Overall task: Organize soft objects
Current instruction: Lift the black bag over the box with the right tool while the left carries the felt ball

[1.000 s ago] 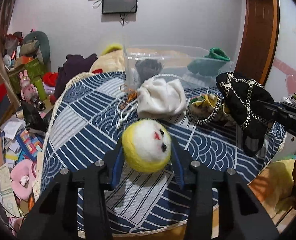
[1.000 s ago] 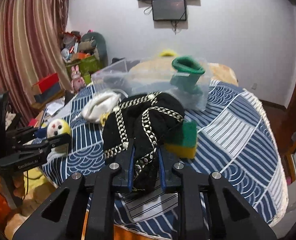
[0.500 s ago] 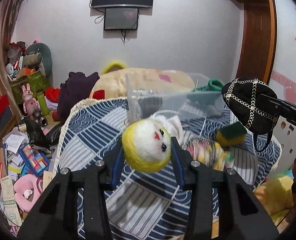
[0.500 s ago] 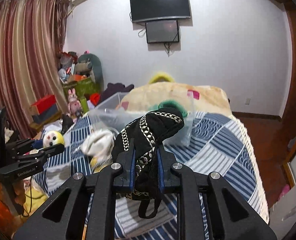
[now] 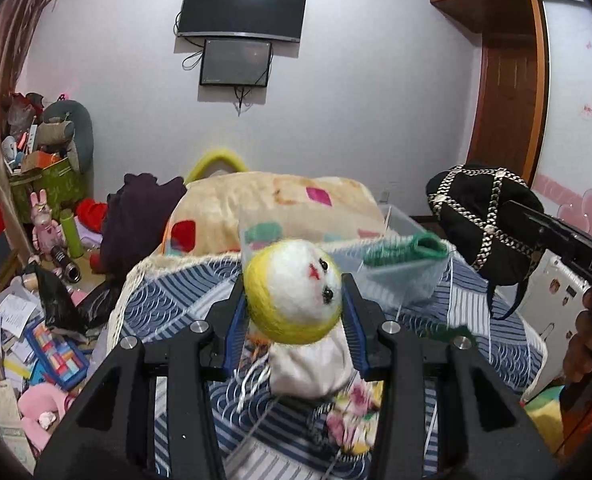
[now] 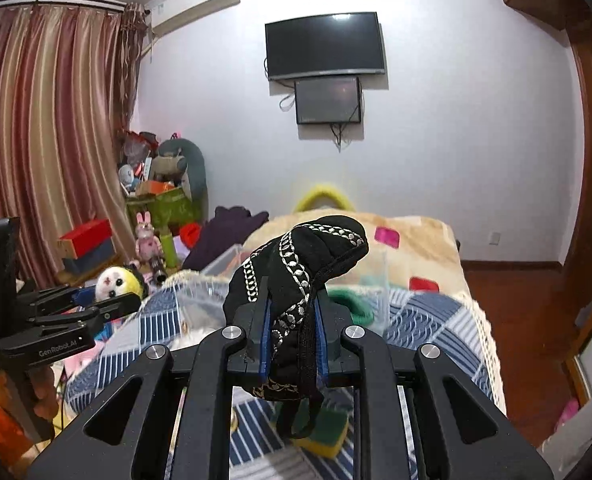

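Two handheld grippers hang above a table draped in a blue-and-white patterned cloth [image 5: 168, 300]. Nearest the left wrist camera, the left gripper [image 5: 294, 296] clamps a round felt doll head [image 5: 294, 290], white-faced with a yellow rim, between its blue-lined fingers [image 5: 234, 320], clear of the cloth. Under it on the table lie a white fabric pouch [image 5: 316, 364] and a flowered fabric piece [image 5: 354, 428], both blurred. In the right wrist view, the right gripper [image 6: 292, 332] pinches a black pouch trimmed with silver chain [image 6: 296, 264], jaws nearly together on the fabric; a black strap loop dangles from the bundle over a green-and-yellow sponge [image 6: 324, 428] lying on the cloth. From the left wrist view the same pouch hangs at right, off the table's edge, with the person's hand [image 5: 584, 340] on the grip. Behind both grippers a clear plastic bin [image 5: 396, 268] stands on the cloth, holding a green knitted item [image 5: 408, 246]. Beyond are a bed with a cream blanket [image 5: 272, 204], a cluttered floor corner with a pink rabbit toy [image 5: 44, 224], and two dark screens [image 6: 324, 44] on the far white wall.
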The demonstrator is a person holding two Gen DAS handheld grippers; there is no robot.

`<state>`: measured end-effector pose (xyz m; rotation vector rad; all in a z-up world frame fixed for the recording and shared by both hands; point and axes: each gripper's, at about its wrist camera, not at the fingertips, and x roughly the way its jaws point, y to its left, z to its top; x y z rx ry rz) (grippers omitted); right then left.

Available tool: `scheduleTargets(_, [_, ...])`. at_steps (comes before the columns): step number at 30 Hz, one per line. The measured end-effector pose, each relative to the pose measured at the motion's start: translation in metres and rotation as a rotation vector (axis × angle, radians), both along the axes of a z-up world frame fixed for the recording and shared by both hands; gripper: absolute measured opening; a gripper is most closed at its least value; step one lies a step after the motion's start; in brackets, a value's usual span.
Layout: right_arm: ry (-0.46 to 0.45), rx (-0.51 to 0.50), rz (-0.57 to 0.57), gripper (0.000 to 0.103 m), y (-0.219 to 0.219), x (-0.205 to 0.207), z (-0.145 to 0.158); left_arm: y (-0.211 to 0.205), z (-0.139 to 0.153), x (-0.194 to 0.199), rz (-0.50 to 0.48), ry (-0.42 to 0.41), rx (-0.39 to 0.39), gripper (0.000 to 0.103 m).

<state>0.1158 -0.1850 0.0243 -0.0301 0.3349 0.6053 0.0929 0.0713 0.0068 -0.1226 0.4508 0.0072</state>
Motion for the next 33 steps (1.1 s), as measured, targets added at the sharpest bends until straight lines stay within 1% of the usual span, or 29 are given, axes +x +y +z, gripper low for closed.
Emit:
scheduleTargets(4, [-0.025, 0.006, -0.002, 0.016, 0.008, 0.009, 0.009, 0.002, 0.011, 0.016, -0.010, -0.013, -0.005, 0.043])
scheduleTargets(9, [-0.036, 0.002, -0.002, 0.016, 0.022, 0.024, 0.015, 0.002, 0.019, 0.036, 0.005, -0.021, 0.019, 0.043])
scheduleTargets(14, [-0.035, -0.032, -0.009, 0.016, 0.032, 0.035, 0.011, 0.008, 0.019, 0.062, 0.013, 0.009, -0.002, 0.043])
scheduleTargets(21, [0.002, -0.075, -0.012, 0.016, 0.045, 0.055, -0.002, 0.019, 0.002, 0.099, 0.008, 0.100, -0.044, 0.043])
scheduleTargets(28, [0.059, -0.141, 0.003, 0.016, 0.060, 0.076, -0.019, 0.023, -0.019, 0.127, 0.029, 0.175, -0.033, 0.043])
scheduleTargets(33, [0.108, -0.210, 0.007, 0.016, 0.069, 0.090, -0.032, 0.021, -0.026, 0.139, 0.020, 0.198, -0.023, 0.043])
